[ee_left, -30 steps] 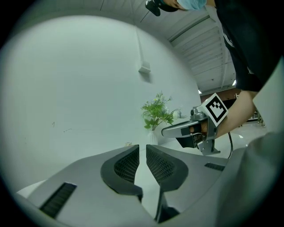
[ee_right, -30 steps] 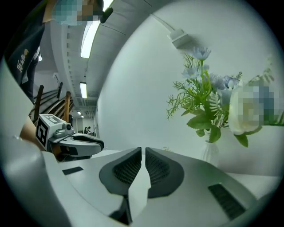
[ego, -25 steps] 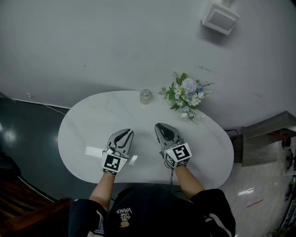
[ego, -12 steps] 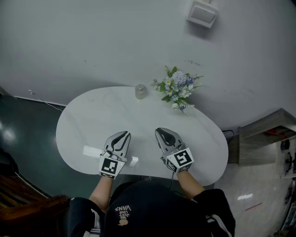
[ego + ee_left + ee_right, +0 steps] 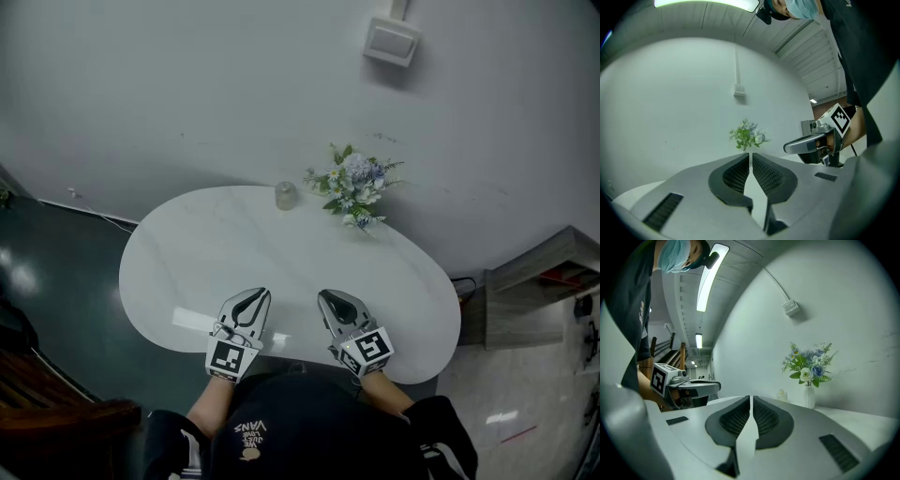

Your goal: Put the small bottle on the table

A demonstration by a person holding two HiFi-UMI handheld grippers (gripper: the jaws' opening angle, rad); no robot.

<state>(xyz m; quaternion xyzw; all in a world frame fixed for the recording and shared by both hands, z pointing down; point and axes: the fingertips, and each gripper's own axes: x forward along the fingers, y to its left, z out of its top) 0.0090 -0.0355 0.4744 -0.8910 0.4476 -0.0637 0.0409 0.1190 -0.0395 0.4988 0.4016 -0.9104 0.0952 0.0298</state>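
Note:
The small clear bottle (image 5: 286, 196) stands upright on the far side of the white oval table (image 5: 187, 262), just left of the flower vase (image 5: 354, 183). It also shows small and distant in the right gripper view (image 5: 782, 395). My left gripper (image 5: 256, 294) hovers over the table's front edge, its jaws closing the last bit to shut with nothing between them (image 5: 750, 157). My right gripper (image 5: 331, 298) sits beside it, shut and empty (image 5: 750, 401). Both are far from the bottle.
A vase of white and blue flowers (image 5: 809, 366) stands at the back of the table against the pale wall. A white box (image 5: 391, 41) is fixed to the wall above. A dark floor lies left, and a wooden shelf (image 5: 534, 291) stands right.
The head view has shifted, and both grippers now sit a little nearer the table's front edge. The bottle and the flowers stay where they were on the table.

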